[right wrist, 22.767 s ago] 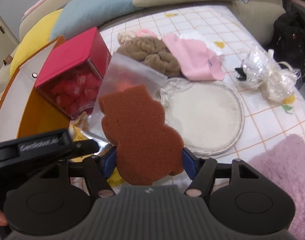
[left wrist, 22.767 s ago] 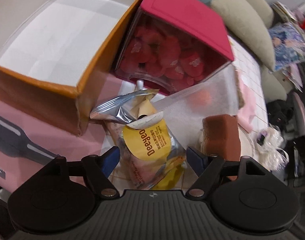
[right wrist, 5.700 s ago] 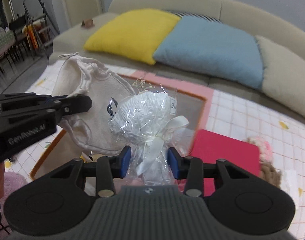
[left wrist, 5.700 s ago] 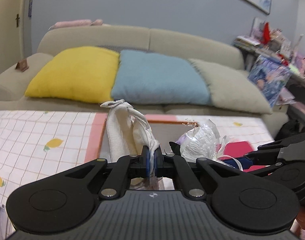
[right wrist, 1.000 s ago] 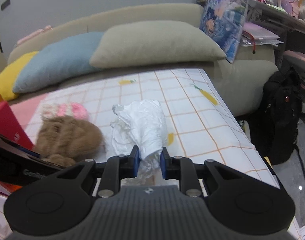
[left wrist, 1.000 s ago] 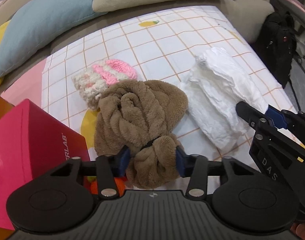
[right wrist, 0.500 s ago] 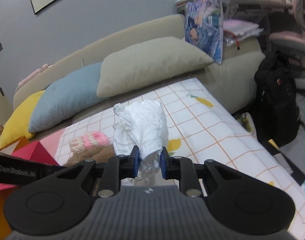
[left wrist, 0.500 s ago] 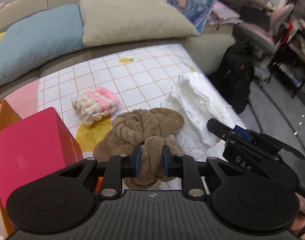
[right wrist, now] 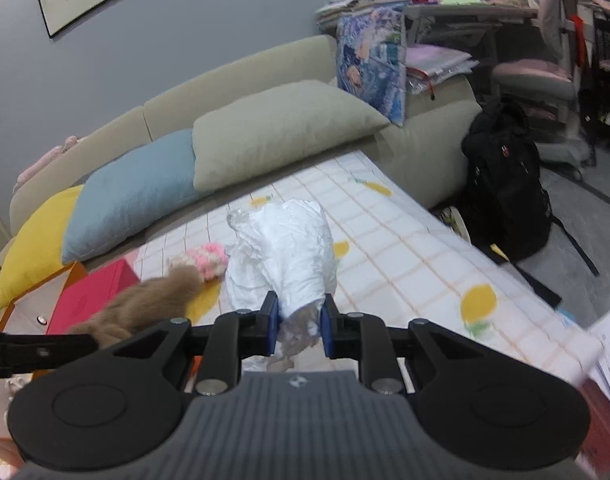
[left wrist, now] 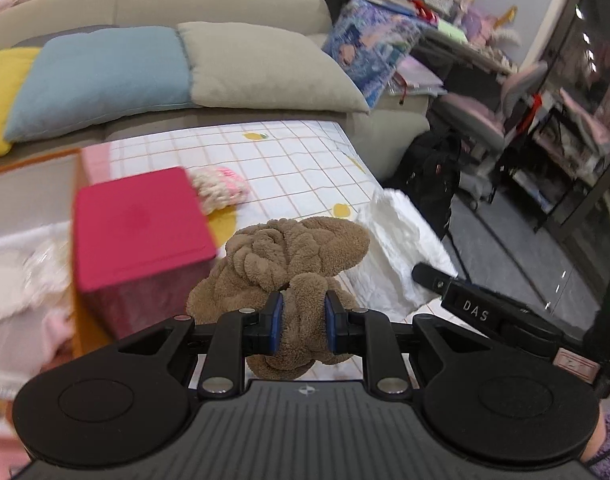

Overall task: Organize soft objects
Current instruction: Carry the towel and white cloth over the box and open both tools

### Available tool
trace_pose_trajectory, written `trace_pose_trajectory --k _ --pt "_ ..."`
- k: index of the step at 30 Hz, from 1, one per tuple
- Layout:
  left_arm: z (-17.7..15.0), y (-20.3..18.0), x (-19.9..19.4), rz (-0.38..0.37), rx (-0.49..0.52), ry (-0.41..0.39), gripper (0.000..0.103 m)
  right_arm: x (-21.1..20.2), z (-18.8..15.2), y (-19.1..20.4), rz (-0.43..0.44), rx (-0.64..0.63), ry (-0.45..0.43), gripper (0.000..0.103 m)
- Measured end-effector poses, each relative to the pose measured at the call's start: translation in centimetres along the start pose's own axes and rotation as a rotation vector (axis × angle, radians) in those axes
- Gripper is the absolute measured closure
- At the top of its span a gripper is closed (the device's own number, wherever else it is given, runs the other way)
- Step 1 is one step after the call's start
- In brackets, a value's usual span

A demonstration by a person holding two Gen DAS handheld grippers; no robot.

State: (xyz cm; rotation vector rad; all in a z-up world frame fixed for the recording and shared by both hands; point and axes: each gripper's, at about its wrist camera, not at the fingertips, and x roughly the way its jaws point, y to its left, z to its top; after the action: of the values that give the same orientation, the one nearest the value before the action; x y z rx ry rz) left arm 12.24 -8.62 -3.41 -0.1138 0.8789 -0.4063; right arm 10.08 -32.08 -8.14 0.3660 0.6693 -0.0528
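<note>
Our left gripper point(left wrist: 304, 318) squeezes the fuzzy brown towel point(left wrist: 289, 256) between its jaws; our right gripper point(right wrist: 299, 322) pinches the white cloth point(right wrist: 289, 252).

a brown plush towel point(left wrist: 293, 252), a white cloth point(right wrist: 293, 248), a pink-lidded box point(left wrist: 137, 220), a lemon-print checked tablecloth point(right wrist: 405, 264).

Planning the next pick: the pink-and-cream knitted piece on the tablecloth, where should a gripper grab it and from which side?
Take the pink-and-cream knitted piece across its raised pink top, coming down from above. It lies low and bunched on the checked tablecloth, so a side approach would likely just push it. Its left end sits close to the red box; the sofa-facing and right sides look free. Both the left gripper and right gripper are currently full.
</note>
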Motion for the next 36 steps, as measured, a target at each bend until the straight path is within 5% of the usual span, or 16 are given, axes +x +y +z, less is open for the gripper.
trace_pose_trajectory --k 8,21,28,36 --pt "-2.2 3.8 -6.0 0.022 -0.087 -0.125 0.079 -2.6 -0.7 4.5 0.054 -0.122 0.006 0.084" --pt "-2.0 13.2 -11.9 0.163 -0.229 -0.322 0.079 -2.7 0.7 17.4 0.357 -0.267 0.038 0.084" --pt "-0.4 17.3 -10.6 0.264 -0.187 -0.32 0.079 2.6 1.7 25.5 0.389 -0.329 0.108 0.084" --pt "1.3 22.0 -5.6 0.33 -0.206 -0.218 0.08 11.3 0.2 31.4 0.345 -0.432 0.24 0.084"
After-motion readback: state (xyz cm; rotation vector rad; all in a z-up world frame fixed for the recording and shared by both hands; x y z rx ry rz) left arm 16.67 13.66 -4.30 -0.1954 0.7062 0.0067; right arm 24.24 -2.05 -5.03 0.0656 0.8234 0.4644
